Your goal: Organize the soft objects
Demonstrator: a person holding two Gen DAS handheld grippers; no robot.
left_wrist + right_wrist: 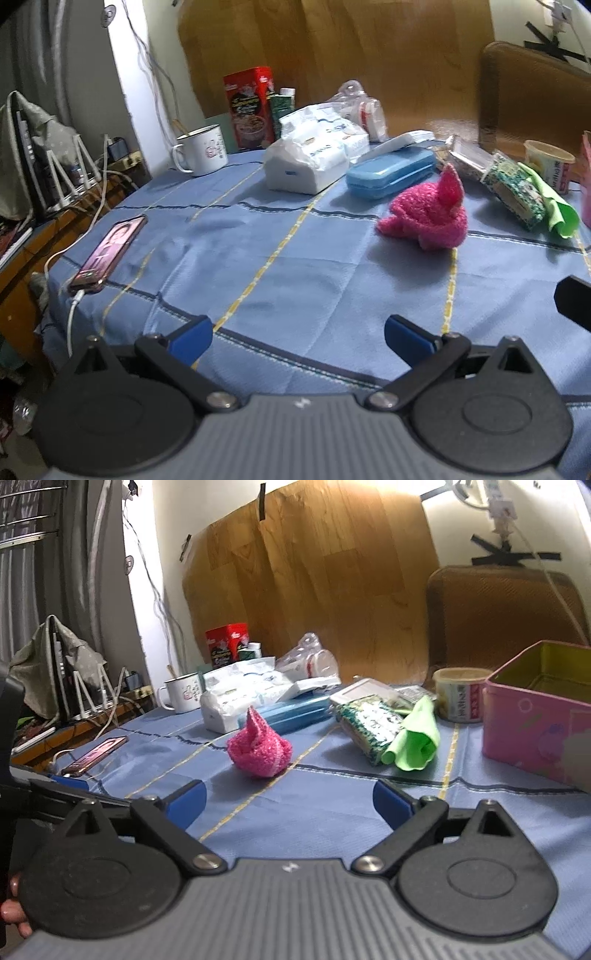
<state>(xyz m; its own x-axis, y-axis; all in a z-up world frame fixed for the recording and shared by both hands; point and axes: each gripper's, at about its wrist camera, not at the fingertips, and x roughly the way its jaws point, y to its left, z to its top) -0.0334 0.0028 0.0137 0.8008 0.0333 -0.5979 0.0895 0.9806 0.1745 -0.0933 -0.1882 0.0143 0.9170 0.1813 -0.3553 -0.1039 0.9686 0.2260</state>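
A pink knitted cloth point(424, 214) lies bunched on the blue tablecloth point(258, 266), ahead and right of my left gripper point(297, 332), which is open and empty. In the right wrist view the pink cloth point(258, 749) lies ahead of my right gripper point(288, 799), also open and empty. A green cloth point(415, 740) lies rolled beside a patterned packet point(369, 727); it also shows in the left wrist view point(554, 206). An open pink tin box point(539, 716) stands at the right.
A phone point(109, 253) on a cable lies near the table's left edge. A white mug point(203, 153), tissue packs point(314, 158), a blue case point(391, 173), a red box point(251, 107) and a tub point(460, 694) crowd the back. A chair point(506, 616) stands behind.
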